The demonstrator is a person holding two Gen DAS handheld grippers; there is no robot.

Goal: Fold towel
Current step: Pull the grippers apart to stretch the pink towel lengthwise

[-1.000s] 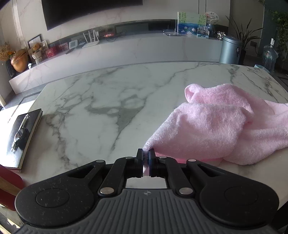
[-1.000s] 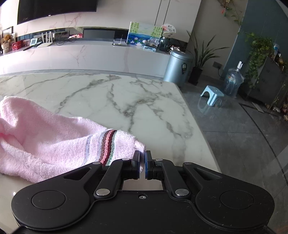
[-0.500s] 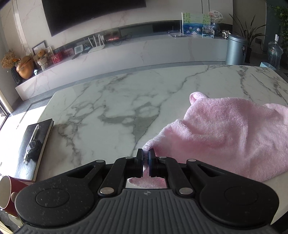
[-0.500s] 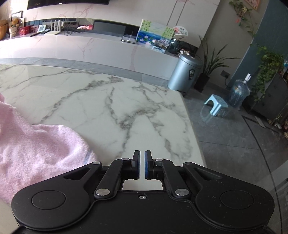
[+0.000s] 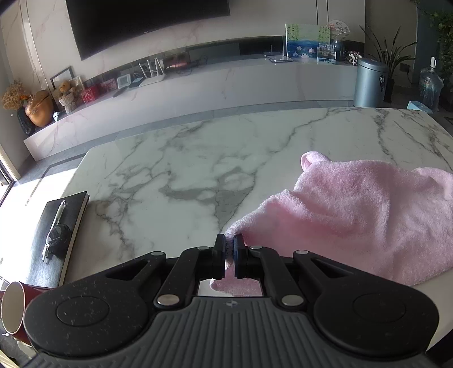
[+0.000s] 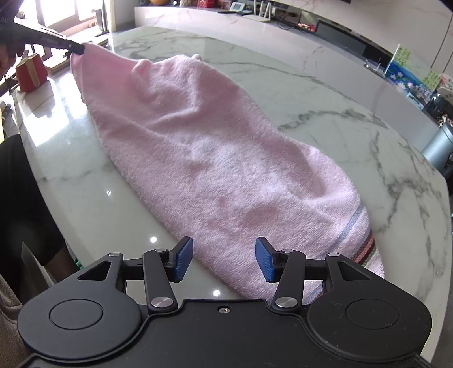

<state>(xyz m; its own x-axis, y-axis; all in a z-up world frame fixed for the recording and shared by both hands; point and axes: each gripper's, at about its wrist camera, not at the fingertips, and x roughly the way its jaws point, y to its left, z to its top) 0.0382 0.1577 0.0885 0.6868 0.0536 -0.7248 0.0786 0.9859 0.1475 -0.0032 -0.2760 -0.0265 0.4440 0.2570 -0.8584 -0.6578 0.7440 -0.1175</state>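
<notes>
Towel [image 6: 226, 158], pink with a striped band at one end, is lying stretched across the marble table [image 6: 354, 119]. The left gripper [image 5: 229, 245] is pinching one corner between closed jaws, holding it just above the surface. The right gripper [image 6: 223, 259] is hovering over the striped end, jaws spread wide around nothing.

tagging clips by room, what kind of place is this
Most likely a home living room: a large wall-mounted TV above a long marble media console with a router and teddy bear, plus a marble table holding the pink towel.
</notes>
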